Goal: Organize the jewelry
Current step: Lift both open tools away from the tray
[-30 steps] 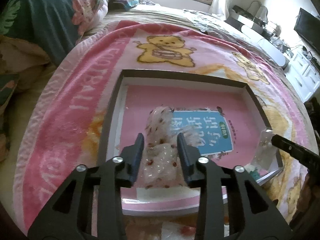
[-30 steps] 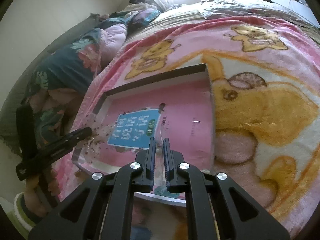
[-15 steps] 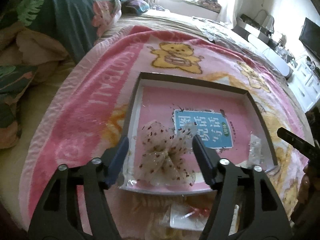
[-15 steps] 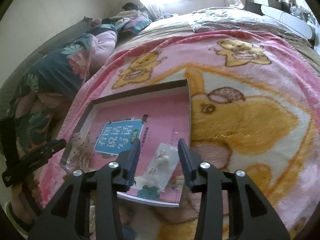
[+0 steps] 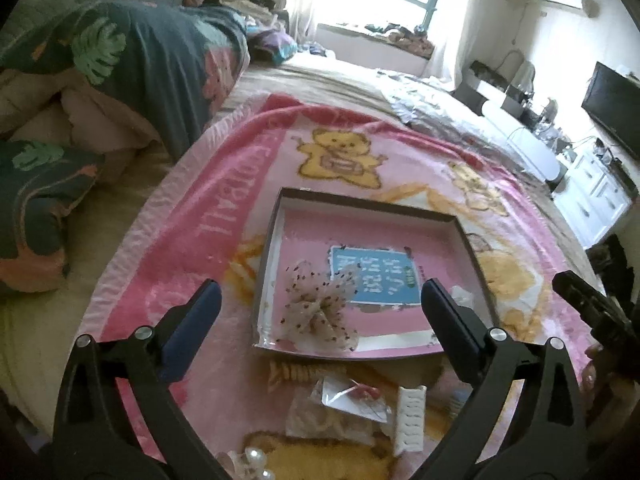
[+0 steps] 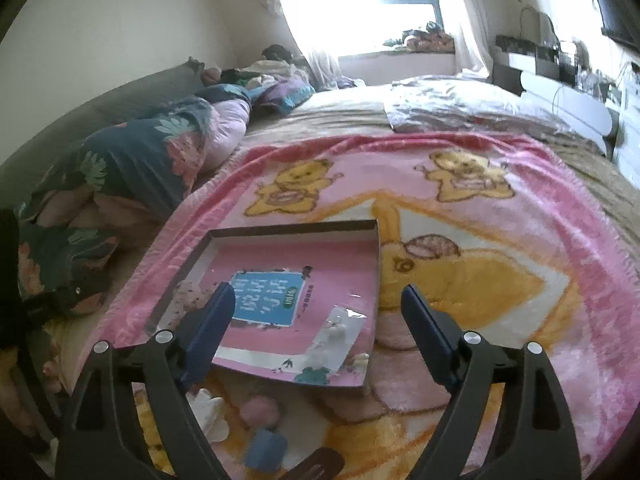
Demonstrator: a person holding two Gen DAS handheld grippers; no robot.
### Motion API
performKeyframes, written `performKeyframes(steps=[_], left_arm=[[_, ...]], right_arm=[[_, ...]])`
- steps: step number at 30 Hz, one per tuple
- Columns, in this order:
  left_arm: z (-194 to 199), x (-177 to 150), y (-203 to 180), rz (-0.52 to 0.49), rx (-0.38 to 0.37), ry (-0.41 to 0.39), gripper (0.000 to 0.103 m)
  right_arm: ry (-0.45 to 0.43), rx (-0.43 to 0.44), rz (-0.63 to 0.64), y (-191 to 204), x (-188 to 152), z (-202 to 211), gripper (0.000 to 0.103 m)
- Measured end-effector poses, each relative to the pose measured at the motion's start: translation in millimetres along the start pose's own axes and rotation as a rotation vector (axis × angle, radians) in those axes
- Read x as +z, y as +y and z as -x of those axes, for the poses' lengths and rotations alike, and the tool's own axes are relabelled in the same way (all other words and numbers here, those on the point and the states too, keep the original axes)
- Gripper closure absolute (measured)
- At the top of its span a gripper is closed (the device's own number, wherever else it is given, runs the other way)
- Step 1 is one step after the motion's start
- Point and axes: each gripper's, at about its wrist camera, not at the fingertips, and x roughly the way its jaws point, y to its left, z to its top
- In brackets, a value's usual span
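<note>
Left wrist: my left tool (image 5: 320, 300) had let go and backed off, jaws wide; the bow (image 5: 318, 312) lay in the tray (image 5: 368, 202). Right wrist: my right tool (image 6: 318, 314), also spread open, had released the earring bag (image 6: 334, 338) into the tray's near corner. Loose pieces (image 5: 360, 400) on the blanket (image 5: 192, 240) came next, I judged.

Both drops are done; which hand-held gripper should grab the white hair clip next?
Probably left: the left hand-held gripper is open, and the white hair clip lies on the blanket just below its fingers.
</note>
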Motion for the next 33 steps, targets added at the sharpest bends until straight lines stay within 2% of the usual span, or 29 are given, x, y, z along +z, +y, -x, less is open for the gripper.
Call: performKeyframes(steps=[7,15,33], left_arm=[[33.0,-1.6,0.9,-0.007,-0.020,-0.046,0.010],[60.6,-8.7,3.5,-0.014,-0.032,-0.076,0.010],[87.5,-46.6,6.2,-0.073,-0.010,-0.069,0.010]], right_arm=[[-0.058,0.007,0.034,19.4,-5.4,41.8,0.017],[-0.076,0.005,0.052,33.4,-14.4,71.2,0.017],[-0.047,0.000,0.095,57.6,-49.9,95.7,0.016]])
